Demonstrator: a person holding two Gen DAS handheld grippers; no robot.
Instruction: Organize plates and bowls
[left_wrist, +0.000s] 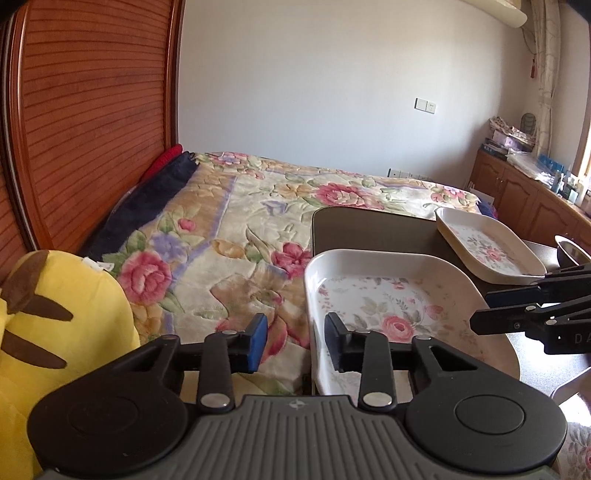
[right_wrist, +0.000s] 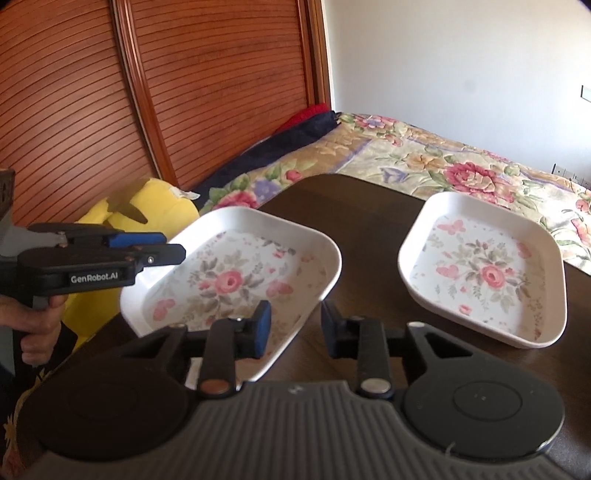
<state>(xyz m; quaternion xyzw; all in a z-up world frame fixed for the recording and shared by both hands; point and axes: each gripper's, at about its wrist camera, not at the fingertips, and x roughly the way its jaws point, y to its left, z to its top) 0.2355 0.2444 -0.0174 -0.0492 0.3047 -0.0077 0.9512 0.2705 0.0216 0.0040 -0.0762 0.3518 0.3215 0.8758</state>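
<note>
Dark table (right_wrist: 362, 206) by a flowery bed (right_wrist: 461, 166). Two plates w/ roses: near plate (right_wrist: 229, 280) on left, far plate (right_wrist: 484, 273) on right. Left gripper (left_wrist: 295, 339) & right gripper (right_wrist: 295, 325): both w/ tongs apart, holding nothing.

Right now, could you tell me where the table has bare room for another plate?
Bare dark table lies between the near floral plate and the far floral plate, running to the edge by the bed. The near-left corner is crowded: plate overhanging, both grippers close.

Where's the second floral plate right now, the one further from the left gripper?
In the right wrist view the second floral plate lies flat on the dark table at its right side, apart from the nearer plate, with the bed behind.
</note>
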